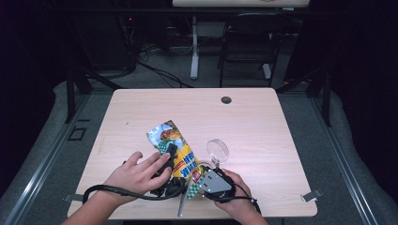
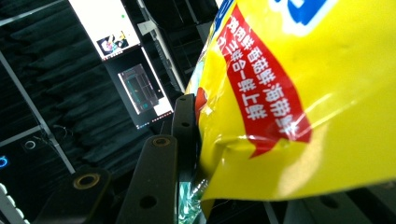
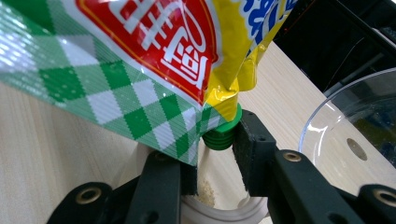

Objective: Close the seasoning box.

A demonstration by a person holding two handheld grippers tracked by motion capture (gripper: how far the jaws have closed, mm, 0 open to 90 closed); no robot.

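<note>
The right tool (image 3: 212,161) clamps the glossy yellow pouch's (image 3: 154,60) ribbed green spout (image 3: 222,133); the left tool (image 1: 165,164) grips its red Chinese-lettered body at nine o'clock.

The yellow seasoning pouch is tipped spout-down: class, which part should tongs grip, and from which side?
Grip the flat middle of the pouch from its broad side, as the left tongs do. The body is wide and flat there, which leaves the green spout free over the container.

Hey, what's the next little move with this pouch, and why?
Probably hold the pouch tilted and let it drain. Its green spout points down between the right tool's jaws, and powder is falling into the container below. The left tool grips the pouch.
</note>
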